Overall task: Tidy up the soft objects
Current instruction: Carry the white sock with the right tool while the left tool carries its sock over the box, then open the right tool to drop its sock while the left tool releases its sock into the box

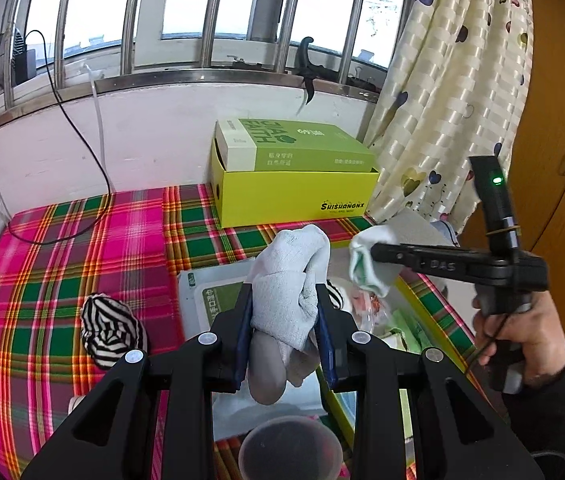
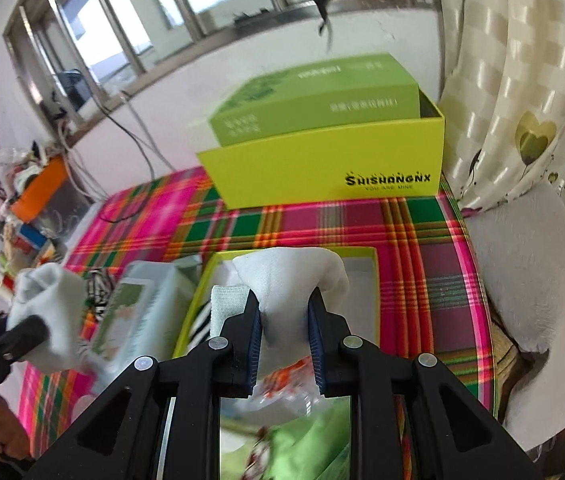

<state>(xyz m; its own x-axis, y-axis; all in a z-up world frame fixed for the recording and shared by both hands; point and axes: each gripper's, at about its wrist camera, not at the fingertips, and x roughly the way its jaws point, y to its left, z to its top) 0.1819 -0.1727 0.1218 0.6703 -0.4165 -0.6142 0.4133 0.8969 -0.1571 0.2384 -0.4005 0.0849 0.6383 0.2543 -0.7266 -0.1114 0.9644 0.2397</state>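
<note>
Socks in both claws — left gripper (image 1: 284, 332) clamped on a rolled grey-white sock (image 1: 288, 280), right gripper (image 2: 284, 334) pinched narrow on a folded white sock (image 2: 294, 280), green edging visible on it from the left wrist view. Both bundles held up off the plaid cloth (image 1: 82, 248), right one above the open yellow-green tray (image 2: 374, 280) near the table's right edge, left one just beside it over a grey pouch (image 1: 210, 296). Judged step: carry to the tray and drop in. To do it well: lower until the sock sits inside the rim before opening, keep the roll squeezed so it doesn't unfurl, release one side at a time to avoid the two claws clashing — already close together. Tray looks part full (striped fabric, a crinkly wrapper, something green), so aim for the bare far corner. Striped black-and-white bundle (image 1: 112, 332) lying on the cloth to the left, not yet picked up; likely next. Surface: soft pink-green-orange plaid over a table, may drag or bunch if snagged. At the back, a yellow box (image 1: 294, 196) with a green carton (image 1: 294, 144) stood in it, against a white wall. Barred window (image 1: 202, 20) above, black cable (image 1: 78, 140) trailing down onto the cloth, heart-print curtain (image 1: 454, 92) right, wooden cupboard beyond. Clutter on a side shelf in the right wrist view, too blurred to name.
</note>
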